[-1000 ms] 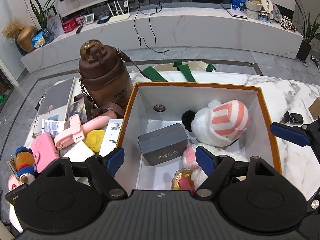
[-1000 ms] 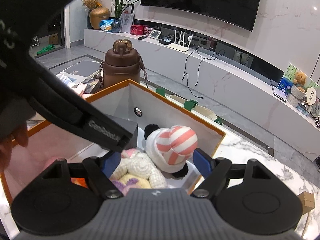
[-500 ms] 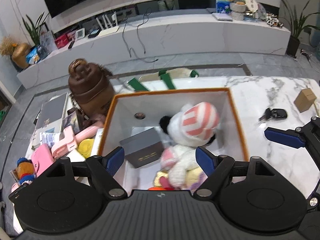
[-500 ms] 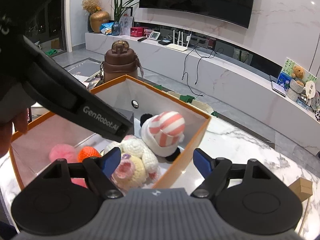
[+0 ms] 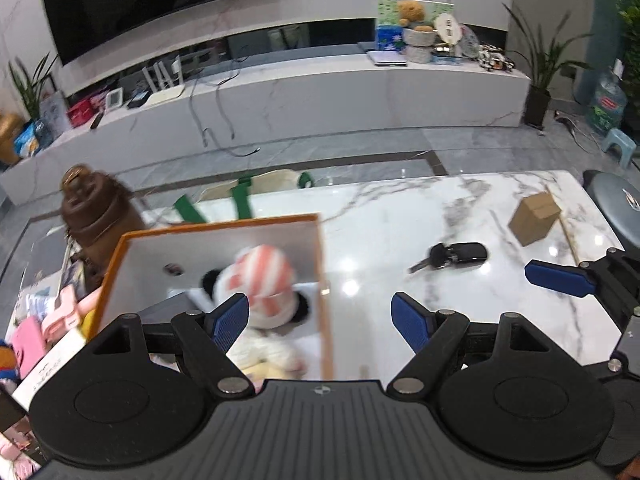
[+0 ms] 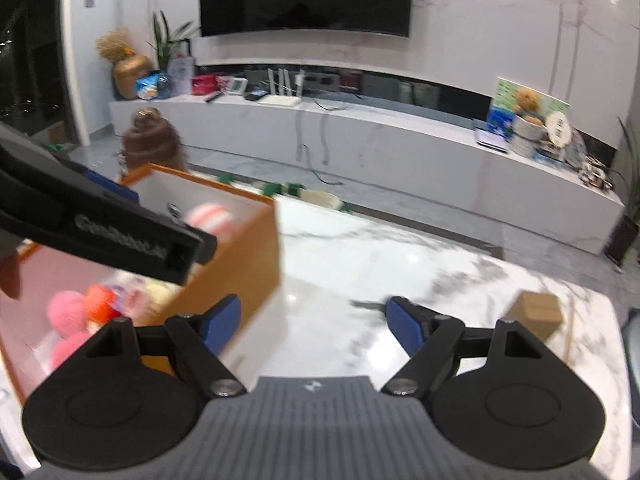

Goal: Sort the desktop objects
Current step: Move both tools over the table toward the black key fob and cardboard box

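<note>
An orange-rimmed white box (image 5: 320, 264) stands on the marble table and holds a plush toy with a pink-striped hat (image 5: 264, 276) and other soft toys. It also shows in the right wrist view (image 6: 248, 248). My left gripper (image 5: 320, 320) is open and empty, over the box's right wall. My right gripper (image 6: 314, 320) is open and empty, above bare marble right of the box. A black car key (image 5: 456, 254) and a small cardboard box (image 5: 534, 218) lie on the table to the right. The cardboard box also shows in the right wrist view (image 6: 536, 312).
A brown bottle (image 5: 96, 216) stands left of the box, with pink items (image 5: 60, 316) and papers beside it. A green-handled bag (image 5: 248, 188) hangs at the far table edge. A round grey object (image 5: 616, 204) sits at the right edge.
Both grippers have swung to the right, away from over the box toward the bare marble with the key and cardboard box. Both stay open and empty.
</note>
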### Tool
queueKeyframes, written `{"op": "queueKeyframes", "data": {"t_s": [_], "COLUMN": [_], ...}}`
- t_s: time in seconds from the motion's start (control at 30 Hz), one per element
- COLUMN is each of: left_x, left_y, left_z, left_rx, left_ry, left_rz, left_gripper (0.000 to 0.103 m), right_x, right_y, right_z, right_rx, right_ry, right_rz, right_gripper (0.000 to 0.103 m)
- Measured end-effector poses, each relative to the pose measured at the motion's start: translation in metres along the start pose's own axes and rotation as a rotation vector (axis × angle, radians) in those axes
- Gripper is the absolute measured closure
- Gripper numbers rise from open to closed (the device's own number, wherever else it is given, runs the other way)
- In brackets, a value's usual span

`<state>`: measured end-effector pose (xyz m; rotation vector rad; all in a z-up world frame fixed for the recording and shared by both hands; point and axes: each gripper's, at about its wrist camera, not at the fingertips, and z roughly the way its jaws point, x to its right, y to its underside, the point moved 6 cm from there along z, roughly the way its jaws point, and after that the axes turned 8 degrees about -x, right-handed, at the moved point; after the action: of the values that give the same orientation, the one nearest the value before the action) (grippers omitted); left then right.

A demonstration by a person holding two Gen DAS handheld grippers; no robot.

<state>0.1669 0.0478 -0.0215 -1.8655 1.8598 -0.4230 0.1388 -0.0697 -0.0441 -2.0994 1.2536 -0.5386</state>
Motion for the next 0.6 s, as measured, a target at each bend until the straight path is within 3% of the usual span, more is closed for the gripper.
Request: {"op": "queueKeyframes", "data": {"t_s": [0.33,0.6], "left_x": [0.079,0.1], "left_y": [-0.004,-0.006], "left_z": [0.019,0.035], "left_rx": [-0.031,-0.056], "left_ry": [0.102,0.131], "left_rz": [0.084,0.079], "left_gripper": [0.01,0.01], "right_x": [0.091,0.134], "right_y": [0.023,0.035], "right_z": [0.005,0.01], "right_rx": [-0.044,-0.072], "right_ry": [0.12,0.172], "right_rz": [0.122,0.182], "right_gripper": [0.022,0.021]}}
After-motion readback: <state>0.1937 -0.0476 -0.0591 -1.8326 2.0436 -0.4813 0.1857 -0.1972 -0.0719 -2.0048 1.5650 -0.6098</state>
